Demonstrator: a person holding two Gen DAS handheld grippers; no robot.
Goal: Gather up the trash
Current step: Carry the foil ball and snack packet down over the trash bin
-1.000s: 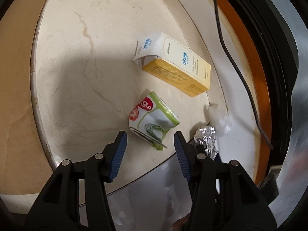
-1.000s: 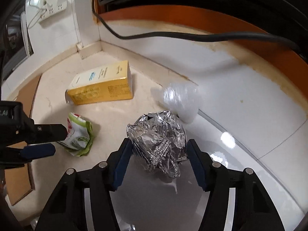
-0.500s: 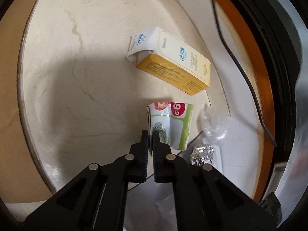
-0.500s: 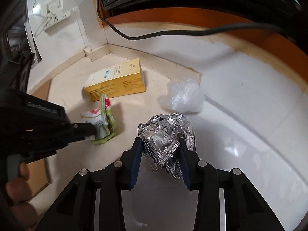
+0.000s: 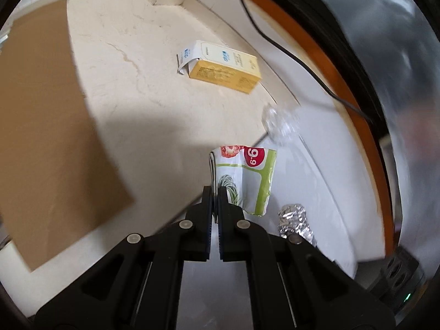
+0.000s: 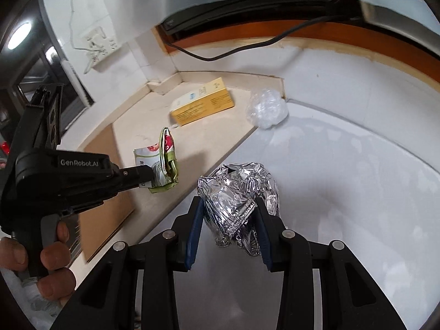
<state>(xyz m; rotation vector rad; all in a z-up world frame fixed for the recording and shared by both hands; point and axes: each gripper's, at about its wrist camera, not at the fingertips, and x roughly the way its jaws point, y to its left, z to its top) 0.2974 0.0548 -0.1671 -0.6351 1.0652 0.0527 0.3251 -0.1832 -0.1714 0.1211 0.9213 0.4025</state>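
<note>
Cream marble desk meets a white tiled wall in the corner. Left tool is pressed together on the green wrapper; right tool pinches the foil ball. Both are already carried, so what remains lies ahead: yellow carton at twelve o'clock, long axis crosswise, and clear plastic wad at one o'clock, nearer the right tool. Only the right view shows the hand.

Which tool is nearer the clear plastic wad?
Right, marginally. The right tool, gripping foil, sits below the clear plastic wad; the left tool, pinching the wrapper, is farther left.
</note>
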